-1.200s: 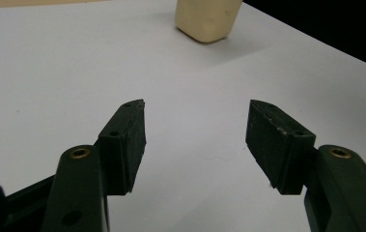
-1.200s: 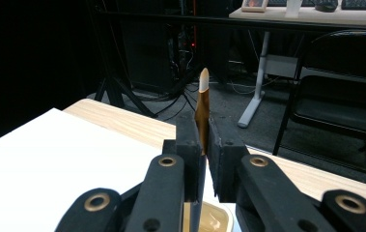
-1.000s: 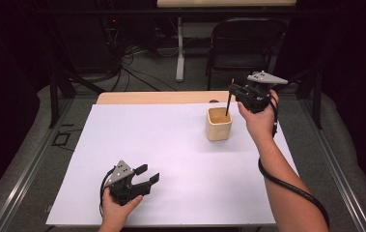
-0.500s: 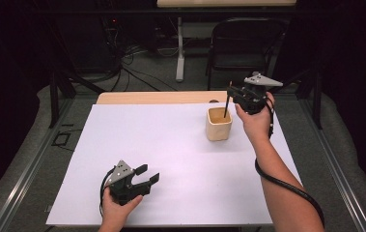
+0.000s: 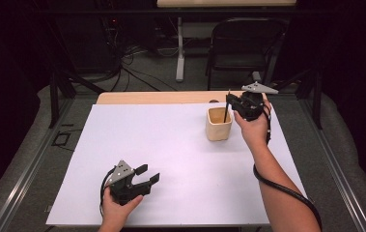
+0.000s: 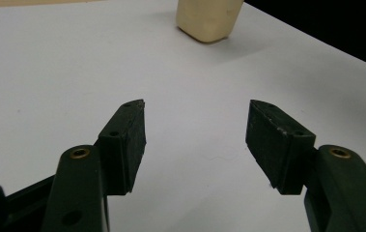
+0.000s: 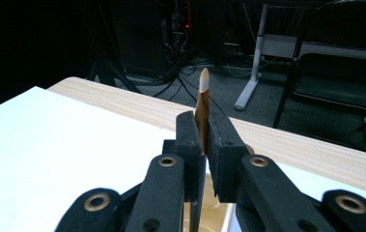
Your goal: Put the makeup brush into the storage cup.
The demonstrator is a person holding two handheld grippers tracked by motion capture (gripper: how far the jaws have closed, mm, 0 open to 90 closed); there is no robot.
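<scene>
High view: the right gripper point(image 5: 229, 102) pinches a thin stick point(image 5: 227, 107) upright over the cup point(image 5: 218, 124) at the sheet's two o'clock; the stick's lower end is hidden inside the cup. No writing is legible. The left gripper point(image 5: 147, 173), jaws spread and empty, rests at seven o'clock.

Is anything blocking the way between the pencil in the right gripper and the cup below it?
Nothing visible. The right gripper holds the pencil upright, its lower end at the cup mouth.
</scene>
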